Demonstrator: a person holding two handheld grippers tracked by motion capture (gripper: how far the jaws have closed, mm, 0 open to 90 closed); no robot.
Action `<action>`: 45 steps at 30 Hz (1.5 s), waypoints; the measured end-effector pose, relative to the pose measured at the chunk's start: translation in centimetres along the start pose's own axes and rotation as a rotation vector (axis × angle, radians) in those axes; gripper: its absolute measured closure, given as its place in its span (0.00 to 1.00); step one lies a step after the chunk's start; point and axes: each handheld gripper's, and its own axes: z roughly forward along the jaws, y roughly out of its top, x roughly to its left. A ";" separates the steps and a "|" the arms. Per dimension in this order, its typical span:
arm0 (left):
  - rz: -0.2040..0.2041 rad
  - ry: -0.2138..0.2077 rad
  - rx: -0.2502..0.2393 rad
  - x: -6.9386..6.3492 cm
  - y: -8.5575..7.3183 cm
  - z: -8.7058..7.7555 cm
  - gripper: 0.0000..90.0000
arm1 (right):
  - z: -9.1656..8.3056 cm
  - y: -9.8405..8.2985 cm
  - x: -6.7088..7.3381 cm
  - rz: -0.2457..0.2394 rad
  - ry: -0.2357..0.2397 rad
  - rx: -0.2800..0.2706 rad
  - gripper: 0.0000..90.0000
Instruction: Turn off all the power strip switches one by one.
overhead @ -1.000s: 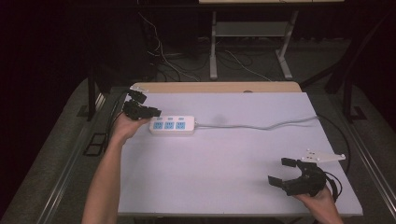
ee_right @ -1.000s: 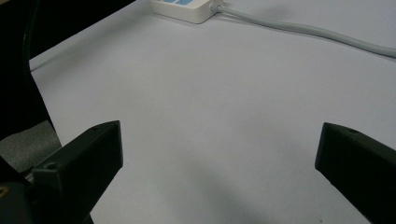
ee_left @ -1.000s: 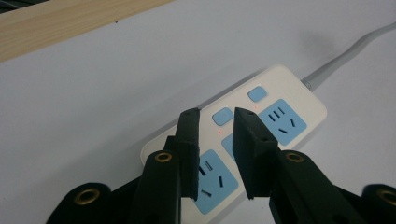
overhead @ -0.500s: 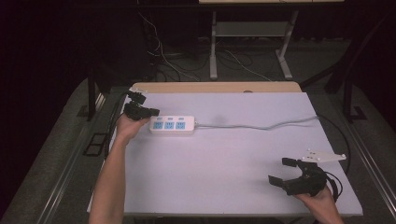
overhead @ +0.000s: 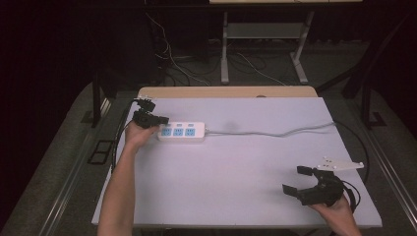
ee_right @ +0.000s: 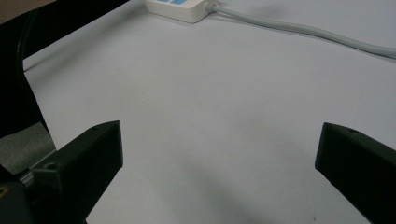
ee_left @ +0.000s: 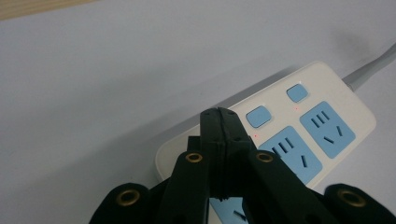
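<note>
The power strip point(overhead: 181, 132) lies flat at the left of the white table point(overhead: 236, 167), its cable point(overhead: 275, 132) trailing right. The left gripper point(overhead: 158, 121) hovers over the strip's left end, jaws pressed together on nothing after just closing. The right gripper point(overhead: 297, 180) rests near the right front corner, jaws spread wide.

Your power strip point(ee_left: 299, 126) looks smooth semi-gloss white plastic, with matt blue plastic socket faces and buttons; its cord point(ee_right: 299, 30) is smooth grey rubbery sheath. Your left gripper point(ee_left: 219, 135) has matt black plastic jaws with brass-looking metal rivet rings. Bench point(overhead: 236, 172) top is matt white, smooth, with a light wood strip at its far edge
</note>
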 end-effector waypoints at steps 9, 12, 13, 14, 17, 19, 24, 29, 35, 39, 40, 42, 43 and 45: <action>-0.020 -0.011 -0.010 0.4 -0.8 0.4 0.99 | 0.2 0.1 -0.1 -0.005 0.002 0.006 0.01; -0.019 -0.001 -0.017 0.4 -0.8 0.4 0.99 | 0.2 0.1 -0.1 -0.006 0.002 0.007 0.01; -0.018 0.002 -0.019 0.4 -0.8 0.4 0.99 | 0.2 0.1 -0.1 -0.005 0.003 0.006 0.01; -0.019 0.001 -0.022 0.4 -0.8 0.5 0.99 | 0.2 0.1 -0.1 -0.006 0.002 0.006 0.01; -0.014 -0.001 -0.026 0.2 -0.8 0.6 0.99 | 0.2 0.1 -0.1 -0.007 0.003 0.008 0.01; -0.015 -0.004 -0.036 0.2 -0.9 0.7 0.99 | 0.2 0.1 -0.1 -0.007 0.003 0.008 0.01; -0.020 -0.016 -0.057 0.3 -1.2 0.6 1.00 | 0.2 0.0 -0.1 -0.007 0.002 0.008 0.01; -0.007 -0.008 -0.049 0.1 -1.2 0.7 1.00 | 0.1 0.1 -0.1 -0.006 0.005 0.006 0.01; -0.014 -0.006 -0.053 0.1 -1.3 0.9 1.00 | -0.1 0.1 -0.1 -0.008 -0.011 0.008 0.01; -0.002 0.014 -0.042 -0.3 -1.1 0.8 1.00 | -0.2 0.1 -0.1 -0.010 -0.013 0.003 0.01; -0.004 0.016 -0.040 -0.3 -1.1 0.8 1.00 | -0.2 0.1 -0.1 -0.009 -0.013 0.004 0.01; -0.010 0.012 -0.041 -0.2 -1.1 0.8 1.00 | -0.3 0.1 -0.1 -0.006 -0.013 0.003 0.01; -0.007 0.013 -0.039 -0.2 -1.0 0.8 1.00 | -0.2 0.1 -0.2 -0.006 -0.011 0.001 0.01; -0.005 0.015 -0.037 -0.2 -1.0 0.8 1.00 | -0.2 0.1 -0.2 -0.005 -0.007 0.002 0.01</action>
